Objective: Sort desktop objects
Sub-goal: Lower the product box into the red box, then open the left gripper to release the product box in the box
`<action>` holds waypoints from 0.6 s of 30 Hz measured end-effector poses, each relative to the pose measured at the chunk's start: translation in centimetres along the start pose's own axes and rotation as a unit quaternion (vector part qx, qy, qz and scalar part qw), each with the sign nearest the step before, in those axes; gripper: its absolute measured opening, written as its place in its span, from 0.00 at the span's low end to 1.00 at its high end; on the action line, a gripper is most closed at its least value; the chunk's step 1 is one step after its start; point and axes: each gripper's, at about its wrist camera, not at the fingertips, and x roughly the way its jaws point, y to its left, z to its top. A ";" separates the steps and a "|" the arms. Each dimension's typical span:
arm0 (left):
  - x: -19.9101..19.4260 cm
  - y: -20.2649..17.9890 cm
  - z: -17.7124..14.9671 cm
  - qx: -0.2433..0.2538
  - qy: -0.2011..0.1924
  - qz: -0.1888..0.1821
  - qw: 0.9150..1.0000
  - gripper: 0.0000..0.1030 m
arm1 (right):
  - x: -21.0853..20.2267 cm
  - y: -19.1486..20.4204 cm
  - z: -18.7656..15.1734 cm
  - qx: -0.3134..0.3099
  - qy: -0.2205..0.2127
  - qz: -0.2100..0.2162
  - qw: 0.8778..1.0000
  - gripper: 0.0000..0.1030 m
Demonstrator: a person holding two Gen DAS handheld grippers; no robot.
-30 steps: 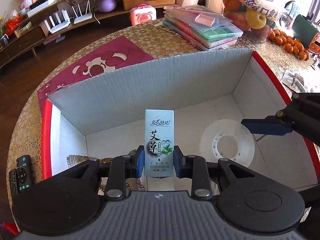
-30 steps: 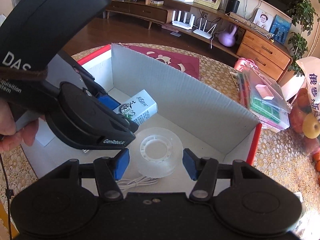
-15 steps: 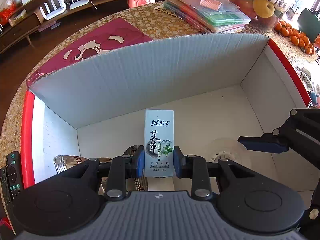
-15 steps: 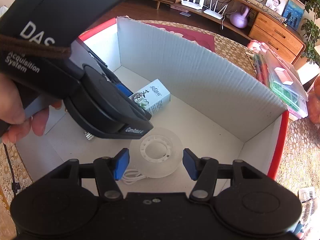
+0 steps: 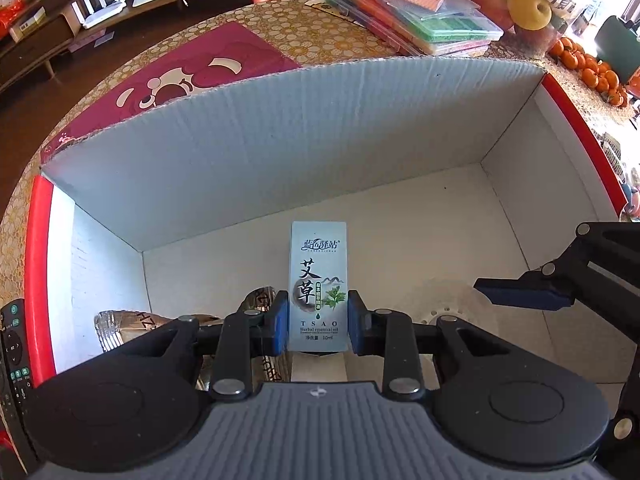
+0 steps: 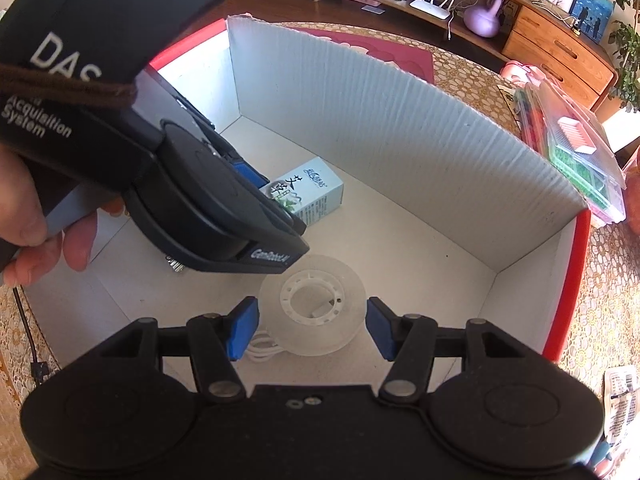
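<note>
My left gripper [image 5: 318, 330] is shut on a small pale-blue herbal oil carton [image 5: 318, 280], held upright low inside the white cardboard box [image 5: 280, 132] with red rims. In the right wrist view the same carton [image 6: 320, 190] pokes out beyond the left gripper's black body. My right gripper [image 6: 311, 326] is shut on a clear tape roll [image 6: 316, 312], one blue pad at each side of it, close above the box floor. From the left wrist view the tape roll [image 5: 436, 312] is half hidden, with one right finger [image 5: 520, 298] at its edge.
A white cable [image 6: 260, 350] lies under the roll, and a small metal part [image 6: 176, 266] sits on the box floor. A foil packet [image 5: 120, 326] fills the near-left corner. Outside the box are a remote [image 5: 14, 344], stacked plastic cases [image 5: 416, 16] and oranges [image 5: 592, 72]. A hand [image 6: 36, 232] holds the left gripper.
Both grippers have sunk deeper into the box with their loads still held. The box walls now fill more of both views.
</note>
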 end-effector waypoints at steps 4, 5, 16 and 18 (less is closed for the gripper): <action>0.0 0.1 0.1 -0.008 0.004 -0.001 1.000 0.28 | -0.5 -0.1 -0.1 0.000 -0.011 0.002 1.000 0.74; -0.1 0.1 0.1 -0.010 0.005 -0.001 1.000 0.30 | -0.7 -0.2 -0.2 0.000 -0.014 -0.001 1.000 0.75; -2.6 -0.5 0.0 -0.014 -0.020 0.013 1.000 0.62 | -2.9 -0.4 -0.8 0.004 -0.035 0.009 0.999 0.75; -3.1 -0.9 -0.1 -0.011 -0.022 0.013 1.000 0.62 | -3.4 -0.4 -1.0 0.005 -0.039 0.010 0.999 0.75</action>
